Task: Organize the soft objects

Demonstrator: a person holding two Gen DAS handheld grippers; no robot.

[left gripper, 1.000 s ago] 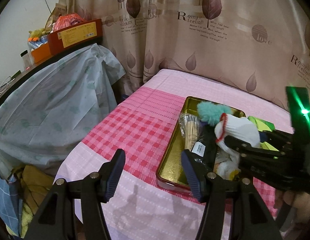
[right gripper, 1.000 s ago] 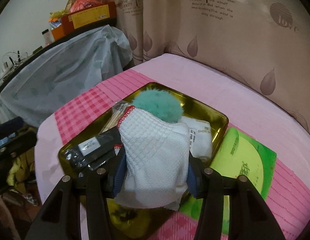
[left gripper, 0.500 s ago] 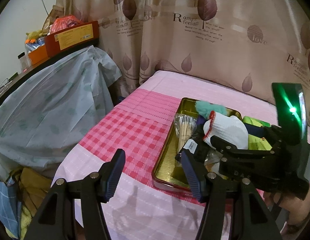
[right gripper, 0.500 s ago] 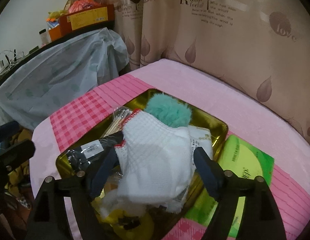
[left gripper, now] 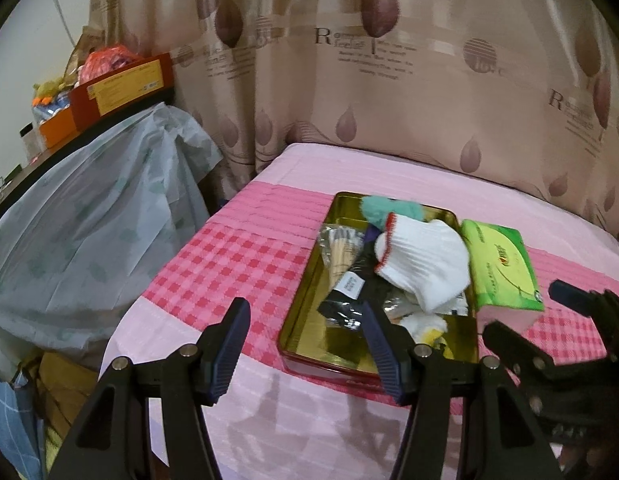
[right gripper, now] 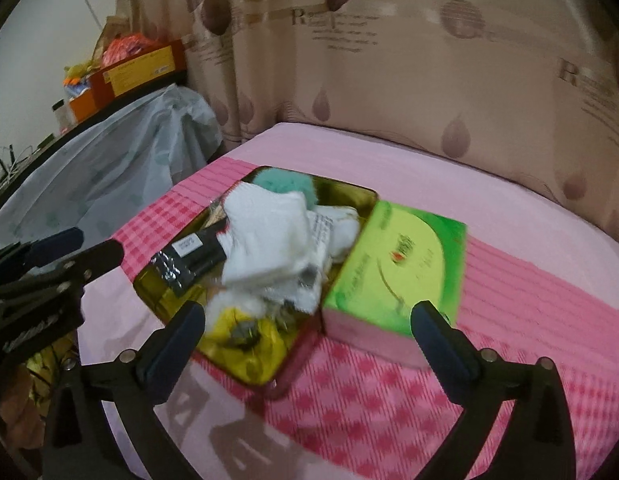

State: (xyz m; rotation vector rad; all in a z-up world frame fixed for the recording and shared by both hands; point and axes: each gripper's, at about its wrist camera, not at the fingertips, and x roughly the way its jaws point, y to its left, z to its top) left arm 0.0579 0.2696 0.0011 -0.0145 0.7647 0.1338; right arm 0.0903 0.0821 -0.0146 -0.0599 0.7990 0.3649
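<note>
A gold metal tray (left gripper: pixel 305 312) sits on a pink checked tablecloth (left gripper: pixel 237 264), heaped with soft things. On top of the heap lies a white knitted glove (left gripper: pixel 423 264) with a red-stitched cuff. From the left wrist view its long axis runs from the cuff at the upper left to the bunched fingers at the lower right. It rests ahead of the left gripper (left gripper: pixel 305 344) and a little to the right, touching nothing of the tool.

The left gripper's jaws stand wide apart and hold nothing. The right gripper (right gripper: pixel 309 328) is also spread wide and empty, hovering near the tray's close edge, with the glove (right gripper: pixel 269 240) just beyond and between its fingers.

A teal fluffy ball (right gripper: pixel 285 184) sits behind the glove at the tray's far end. A black wrapped packet (right gripper: pixel 189 258) with a white label lies to the glove's left. A green tissue pack (right gripper: pixel 397 272) lies just beside the tray's right side.

The right view is motion-blurred; the yellow and white items under the glove are hard to make out. A patterned curtain (left gripper: pixel 389 80) hangs behind.
</note>
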